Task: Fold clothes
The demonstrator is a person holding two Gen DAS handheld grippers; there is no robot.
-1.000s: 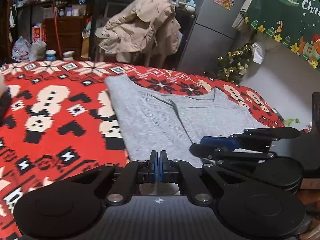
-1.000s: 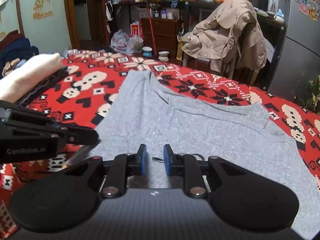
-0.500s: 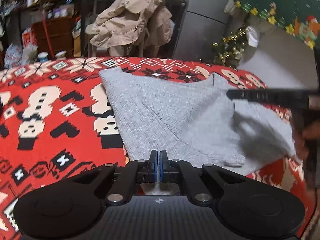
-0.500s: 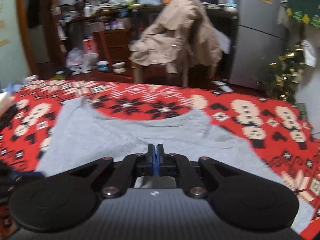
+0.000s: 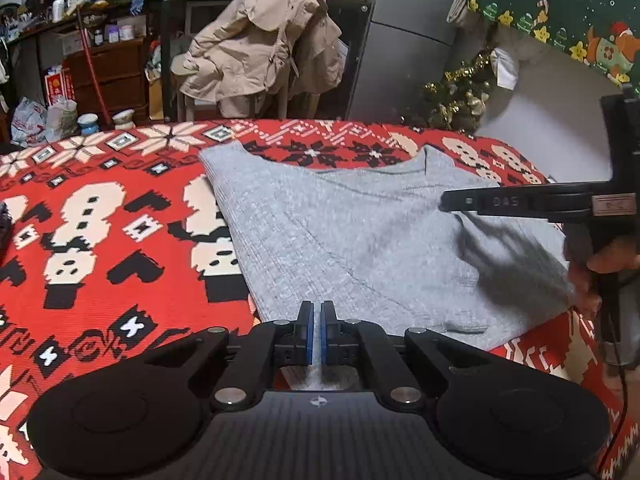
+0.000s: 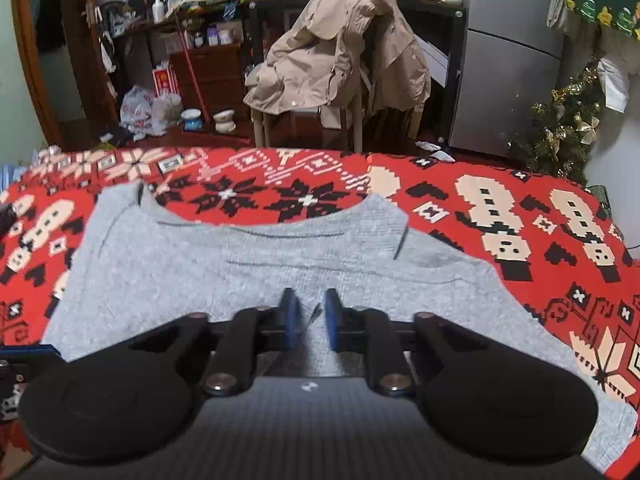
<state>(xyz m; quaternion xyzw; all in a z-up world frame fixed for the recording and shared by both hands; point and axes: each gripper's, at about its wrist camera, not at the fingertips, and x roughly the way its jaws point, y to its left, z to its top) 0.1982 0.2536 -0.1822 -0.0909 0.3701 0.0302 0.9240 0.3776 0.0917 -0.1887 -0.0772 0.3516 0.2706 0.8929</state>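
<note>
Left hand-held gripper point(image 5: 316, 326): lower centre of the left wrist view; its blue pads stand almost together, with grey cloth at the near hem showing in the narrow slit. Whether the cloth is pinched there I cannot tell.
Right hand-held gripper point(image 6: 311, 320): lower centre of the right wrist view; jaws opening, a gap between the blue pads, grey cloth and a loose thread seen through the gap but the pads not pressing on it. In the left wrist view it comes in from the right edge, above the shirt's right part.
Hand point(image 5: 608, 264): at the right edge of the left wrist view, holding that gripper's handle.
Grey shirt point(image 6: 248, 272): lies flat on the blanket, middle of both views. Its long axis runs left to right across the right wrist view; the curved neckline faces the top of the frame, the hem lies toward the grippers. Its right side is folded over, making a slanted edge at right.
Blanket point(image 6: 500, 216): red with black and cream patterns, under the shirt, reaching both side edges.
Beige coat point(image 6: 340, 48): draped over a chair, upper centre, beyond the blanket.
Small Christmas tree point(image 6: 568, 124): upper right, beside a grey fridge point(image 6: 508, 60).
</note>
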